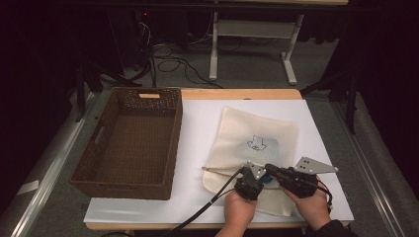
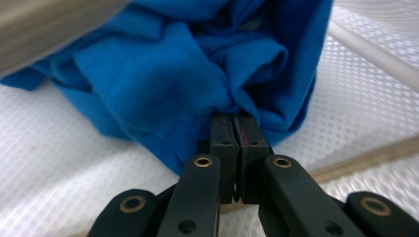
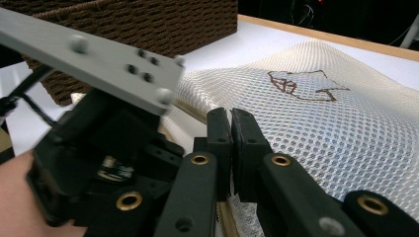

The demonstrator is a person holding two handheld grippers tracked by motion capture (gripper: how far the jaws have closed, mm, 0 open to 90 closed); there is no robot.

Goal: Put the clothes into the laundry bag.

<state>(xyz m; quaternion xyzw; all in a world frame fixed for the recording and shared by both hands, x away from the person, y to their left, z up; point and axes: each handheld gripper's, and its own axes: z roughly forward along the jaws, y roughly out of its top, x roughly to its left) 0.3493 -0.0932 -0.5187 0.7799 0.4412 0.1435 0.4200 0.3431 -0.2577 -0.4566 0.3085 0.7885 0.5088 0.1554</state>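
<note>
1. The left gripper (image 2: pixel 232 123) is clenched on a fold of the blue cloth (image 2: pixel 163 74), seen lying on the mesh bag (image 1: pixel 247 143) near the table's 6 o'clock edge.
2. The right gripper (image 3: pixel 231 121) is clamped shut against the bag's mesh, just at 3 o'clock of the left.
3. The wicker basket (image 1: pixel 129 143) is seen at 10 o'clock, well apart from the bag.

Both hands low at near edge, close together, forearms entering from below. Left hand-held gripper (image 1: pixel 254 174) pointing forward and down, jaws pressed together on fold of blue cloth (image 2: pixel 188 74). Right hand-held gripper (image 1: pixel 271 169) aimed toward left one, jaws fully closed, nothing between.
</note>
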